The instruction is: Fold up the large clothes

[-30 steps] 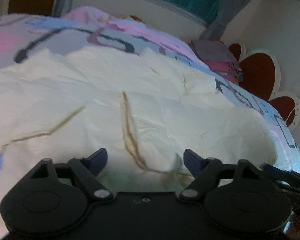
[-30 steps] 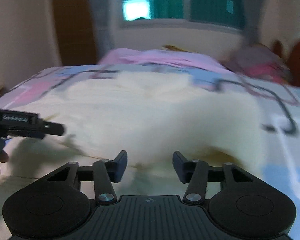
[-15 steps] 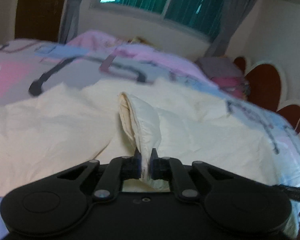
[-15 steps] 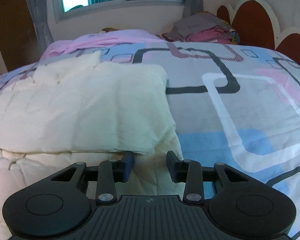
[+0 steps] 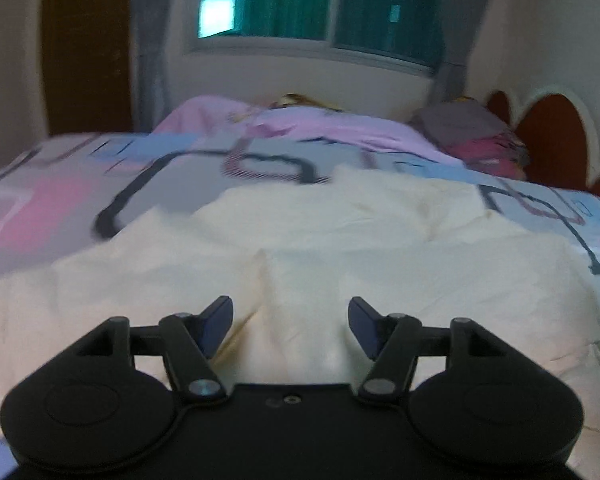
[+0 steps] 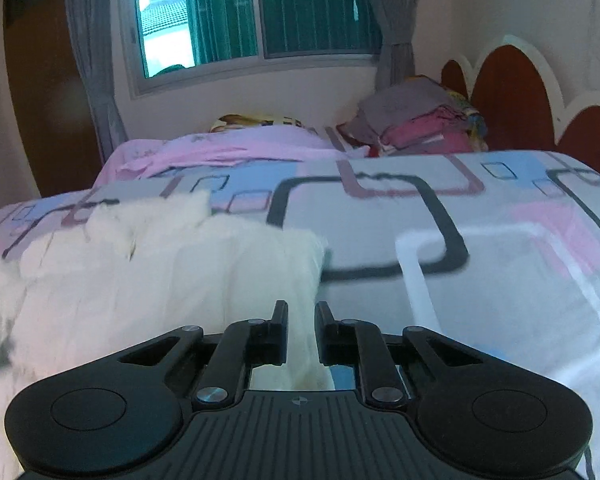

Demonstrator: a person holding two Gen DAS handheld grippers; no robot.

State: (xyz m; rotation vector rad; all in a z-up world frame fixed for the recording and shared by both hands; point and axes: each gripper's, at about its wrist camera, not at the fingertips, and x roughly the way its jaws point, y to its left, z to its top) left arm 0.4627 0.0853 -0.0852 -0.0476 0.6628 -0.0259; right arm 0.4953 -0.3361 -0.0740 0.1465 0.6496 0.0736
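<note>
A large cream garment lies spread and rumpled on the patterned bedspread. My left gripper is open just above the garment's near part, with nothing between its fingers. In the right wrist view the garment lies to the left, and its right edge runs down between the fingers. My right gripper is closed on that edge of the cream garment.
A pink blanket lies at the bed's far side. A pile of folded clothes sits by the red and white headboard. A window with green curtains is behind. The bedspread stretches to the right of the garment.
My left gripper has let go of the fold of cream cloth and opened. My right gripper has closed on the garment's right edge.
</note>
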